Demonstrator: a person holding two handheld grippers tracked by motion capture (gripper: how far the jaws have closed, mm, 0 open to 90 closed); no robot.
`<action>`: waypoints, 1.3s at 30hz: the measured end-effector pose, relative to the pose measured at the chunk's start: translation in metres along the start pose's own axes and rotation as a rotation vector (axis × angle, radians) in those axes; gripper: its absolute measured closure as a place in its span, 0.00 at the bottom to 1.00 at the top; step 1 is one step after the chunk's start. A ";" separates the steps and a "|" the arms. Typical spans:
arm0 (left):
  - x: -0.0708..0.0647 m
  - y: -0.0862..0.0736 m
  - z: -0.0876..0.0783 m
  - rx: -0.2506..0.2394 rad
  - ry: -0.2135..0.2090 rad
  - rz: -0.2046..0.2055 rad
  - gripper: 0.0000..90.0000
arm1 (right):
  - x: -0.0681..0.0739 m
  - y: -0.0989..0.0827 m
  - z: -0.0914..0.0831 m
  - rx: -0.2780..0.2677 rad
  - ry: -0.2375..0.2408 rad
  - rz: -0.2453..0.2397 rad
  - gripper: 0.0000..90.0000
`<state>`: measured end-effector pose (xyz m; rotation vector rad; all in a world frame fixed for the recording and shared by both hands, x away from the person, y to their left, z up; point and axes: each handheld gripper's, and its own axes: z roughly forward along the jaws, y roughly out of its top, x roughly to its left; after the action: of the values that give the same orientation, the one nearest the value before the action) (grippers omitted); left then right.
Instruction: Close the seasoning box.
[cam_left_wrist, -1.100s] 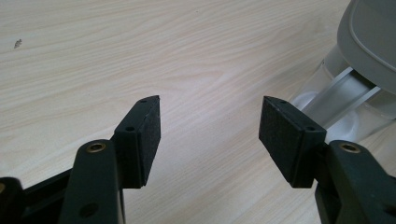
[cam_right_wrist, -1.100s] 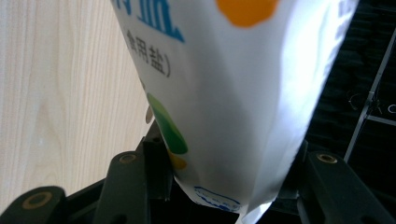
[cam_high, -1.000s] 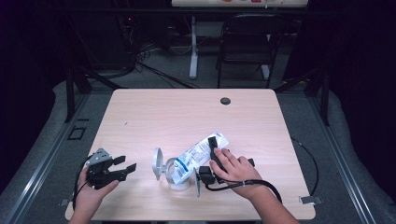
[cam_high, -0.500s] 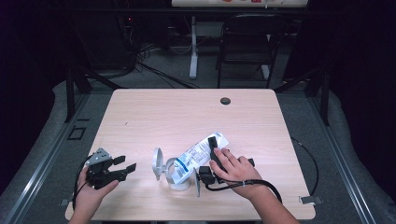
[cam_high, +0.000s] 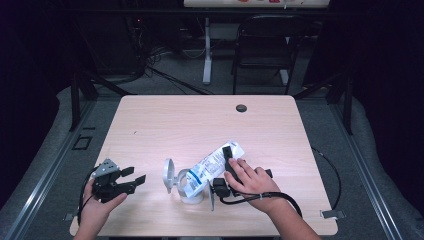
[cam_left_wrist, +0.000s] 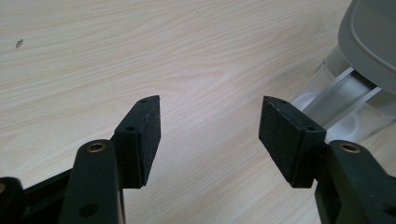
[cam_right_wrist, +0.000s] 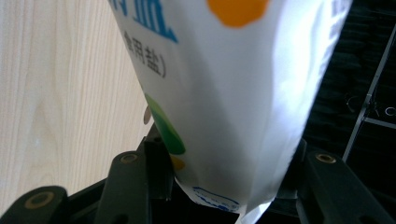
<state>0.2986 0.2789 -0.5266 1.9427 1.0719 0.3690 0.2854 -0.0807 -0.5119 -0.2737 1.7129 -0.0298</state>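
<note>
Stillness across the high view: against the two earlier frames nothing has shifted, neither hand, bag nor jar, so the pour looks held in mid-tilt rather than finished. Right gripper (cam_high: 226, 167) at 5 o'clock of the table (cam_high: 165, 120) is clamped on a white salt bag (cam_high: 212, 165), which slants down toward 8 o'clock into the clear jar (cam_high: 190, 187); its grey hinged lid (cam_high: 169, 176) stands open at the jar's 9 o'clock. Left gripper (cam_high: 134, 180) rests at 7 o'clock, apart from the jar. Whether salt is flowing is too small to tell; the bag's mouth is hidden inside the jar. Left gripper view: jaws apart, nothing between them, jar (cam_left_wrist: 345, 100) and lid (cam_left_wrist: 373, 37) cut off at 2 o'clock. Right gripper view: jaws pinch the bag (cam_right_wrist: 224, 102) near its sealed bottom edge; print is only partly legible, the bag's far end cut off.
</note>
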 end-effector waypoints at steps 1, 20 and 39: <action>0.000 0.000 0.000 0.000 0.000 0.000 0.44 | 0.000 0.000 0.000 0.000 0.000 0.001 0.59; 0.000 0.000 0.000 0.001 0.000 0.000 0.44 | 0.000 0.000 0.000 -0.002 0.001 -0.002 0.60; 0.000 0.000 0.000 0.002 0.002 -0.004 0.44 | 0.000 0.000 -0.001 -0.001 0.000 -0.006 0.60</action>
<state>0.2986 0.2790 -0.5269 1.9424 1.0776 0.3684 0.2847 -0.0809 -0.5117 -0.2792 1.7124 -0.0338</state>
